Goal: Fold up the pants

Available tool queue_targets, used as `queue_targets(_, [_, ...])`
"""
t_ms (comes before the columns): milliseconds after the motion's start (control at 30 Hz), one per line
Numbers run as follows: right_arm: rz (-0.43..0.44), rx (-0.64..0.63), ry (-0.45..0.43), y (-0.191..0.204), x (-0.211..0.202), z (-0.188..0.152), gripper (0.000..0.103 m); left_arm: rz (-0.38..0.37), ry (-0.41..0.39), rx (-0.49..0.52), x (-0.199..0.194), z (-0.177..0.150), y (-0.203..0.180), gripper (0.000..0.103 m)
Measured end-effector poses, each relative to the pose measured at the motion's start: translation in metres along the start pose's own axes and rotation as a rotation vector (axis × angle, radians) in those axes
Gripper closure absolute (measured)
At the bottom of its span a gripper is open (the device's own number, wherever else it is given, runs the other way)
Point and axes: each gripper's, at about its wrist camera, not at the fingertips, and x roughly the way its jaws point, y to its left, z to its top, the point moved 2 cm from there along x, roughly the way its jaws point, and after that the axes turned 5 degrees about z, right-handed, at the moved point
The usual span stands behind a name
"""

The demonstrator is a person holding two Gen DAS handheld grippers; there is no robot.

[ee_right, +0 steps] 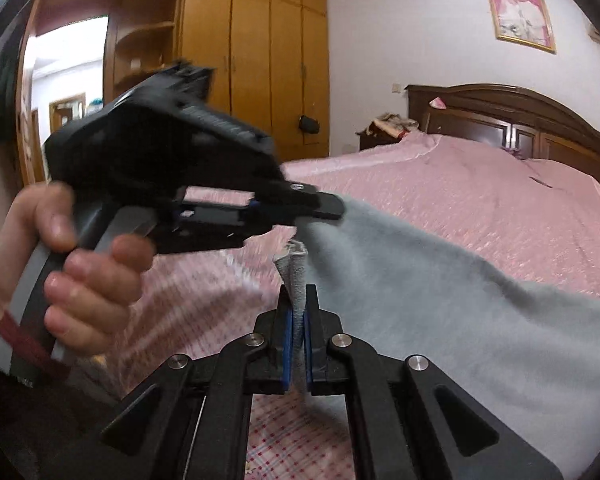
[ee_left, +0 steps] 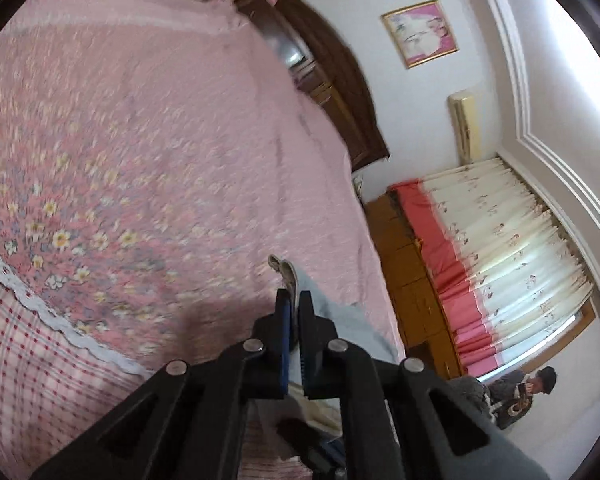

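- The left gripper (ee_left: 294, 300) is clamped down on a ribbed edge of the pants (ee_left: 332, 320); the jaws are nearly together with only the thin fabric between them, which suggests a pinch meant to carry the cloth, not just steady it
- The right gripper (ee_right: 298, 300) is likewise squeezed tight on a bunched ribbed edge of the same pale grey-blue pants (ee_right: 440, 280), a second hold point close to the first
- Seen from the right wrist, the left gripper (ee_right: 328, 210), held in the person's hand (ee_right: 60, 264), bites the cloth just beside the right one, so the two grips likely pair up one end of the garment for a fold
- The pants hang from both grips and trail away over the pink bedspread (ee_right: 480, 184), near the bed's foot edge, where a checked sheet (ee_left: 40, 360) shows
- Both views are blurred
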Motion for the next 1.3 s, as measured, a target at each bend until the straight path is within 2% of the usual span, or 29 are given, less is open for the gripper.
queue_targets(133, [-0.031, 0.060, -0.076, -0.016, -0.038, 0.021, 0.098, -0.034, -0.041, -0.024, 0.003, -0.005, -0.040, 0.100])
queue_targets(200, [-0.019, 0.115, -0.118, -0.025, -0.061, 0.024, 0.098, -0.051, -0.052, -0.018, 0.005, -0.008, -0.061, 0.100])
queue_targets(267, [0.008, 0.184, -0.164, -0.046, -0.088, 0.024, 0.098, -0.099, -0.041, -0.041, 0.014, -0.012, -0.084, 0.100])
queue_targets(367, [-0.012, 0.230, -0.195, -0.068, -0.116, 0.020, 0.098, -0.095, -0.024, 0.029, 0.034, -0.026, -0.130, 0.100])
queue_targets(500, [-0.073, 0.310, -0.216, -0.103, -0.159, 0.004, 0.098, -0.093, 0.041, 0.114, 0.079, -0.053, -0.187, 0.100])
queue_targets(700, [-0.237, 0.355, -0.158, -0.164, -0.221, -0.040, 0.098, 0.001, 0.172, 0.331, 0.170, -0.116, -0.277, 0.100])
queue_targets(767, [-0.287, 0.408, -0.152, -0.196, -0.243, -0.056, 0.098, 0.021, 0.216, 0.390, 0.206, -0.139, -0.307, 0.100])
queue_targets(900, [-0.366, 0.584, -0.192, -0.267, -0.291, -0.089, 0.098, 0.052, 0.298, 0.487, 0.282, -0.177, -0.363, 0.100])
queue_targets(1067, [-0.286, 0.874, -0.291, -0.342, -0.338, -0.130, 0.098, 0.086, 0.368, 0.599, 0.351, -0.218, -0.410, 0.100])
queue_targets(1167, [-0.264, 1.006, -0.320, -0.363, -0.355, -0.153, 0.098, 0.142, 0.428, 0.671, 0.386, -0.242, -0.421, 0.100])
queue_targets(1233, [-0.289, 1.026, -0.275, -0.368, -0.357, -0.163, 0.098, 0.180, 0.457, 0.717, 0.404, -0.257, -0.419, 0.100])
queue_targets(1300, [-0.345, 0.983, -0.210, -0.369, -0.356, -0.165, 0.098, 0.212, 0.475, 0.745, 0.421, -0.269, -0.415, 0.099])
